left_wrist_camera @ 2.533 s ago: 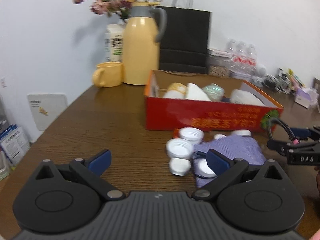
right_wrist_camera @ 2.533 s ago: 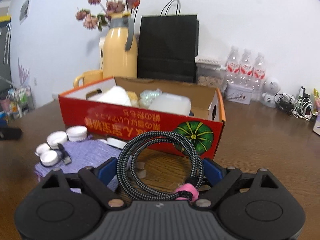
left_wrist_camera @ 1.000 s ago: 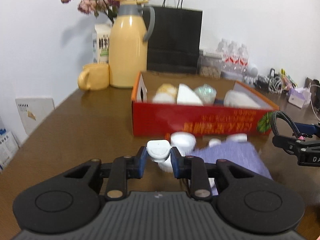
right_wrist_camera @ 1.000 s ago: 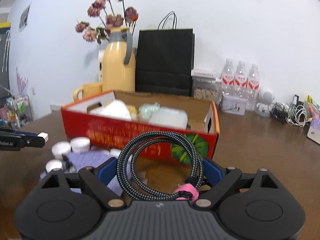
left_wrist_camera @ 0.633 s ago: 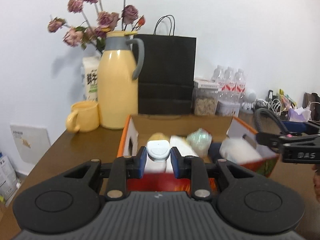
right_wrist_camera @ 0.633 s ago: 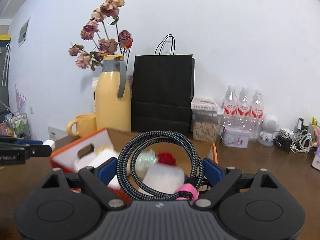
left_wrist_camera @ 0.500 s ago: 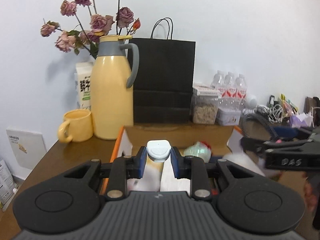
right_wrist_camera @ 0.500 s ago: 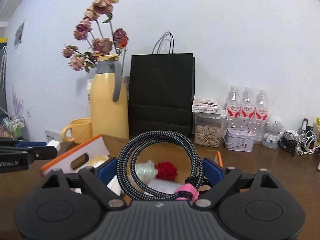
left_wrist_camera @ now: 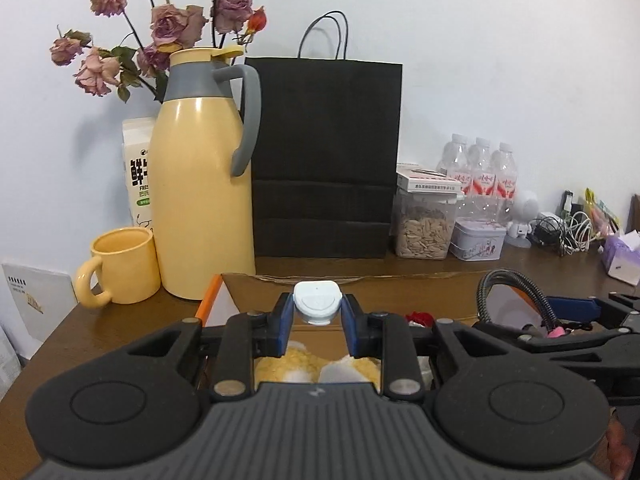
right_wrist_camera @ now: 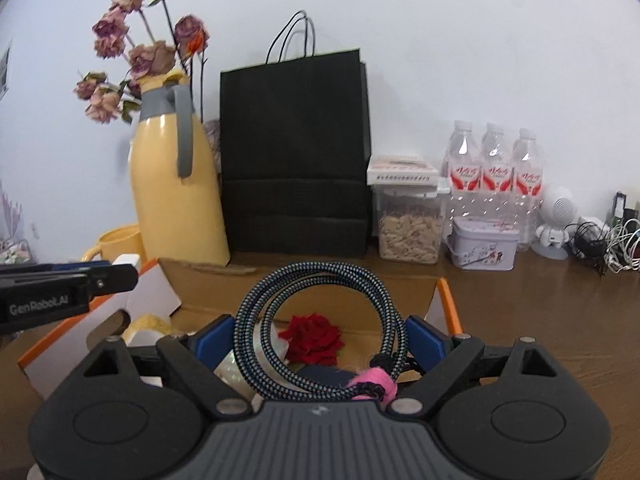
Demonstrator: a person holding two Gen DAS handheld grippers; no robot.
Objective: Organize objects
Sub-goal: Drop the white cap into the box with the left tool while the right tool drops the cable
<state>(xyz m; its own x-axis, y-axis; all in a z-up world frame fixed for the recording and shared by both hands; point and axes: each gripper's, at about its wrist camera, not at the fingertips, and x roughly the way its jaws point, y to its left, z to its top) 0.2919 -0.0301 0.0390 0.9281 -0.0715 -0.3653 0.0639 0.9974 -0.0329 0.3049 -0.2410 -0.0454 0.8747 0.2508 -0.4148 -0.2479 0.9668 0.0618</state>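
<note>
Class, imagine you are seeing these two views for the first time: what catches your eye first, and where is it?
The coiled braided cable clamped in the right gripper fills the foreground, over the open cardboard box. The left gripper pinches a small white cap. Behind stand a yellow jug and black paper bag.

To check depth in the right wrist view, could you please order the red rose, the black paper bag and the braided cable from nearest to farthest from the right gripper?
1. Braided cable, between the right gripper's fingers.
2. Red rose, in the box just beyond.
3. Black paper bag, at the wall.

White cap, black-and-white braided cable
</note>
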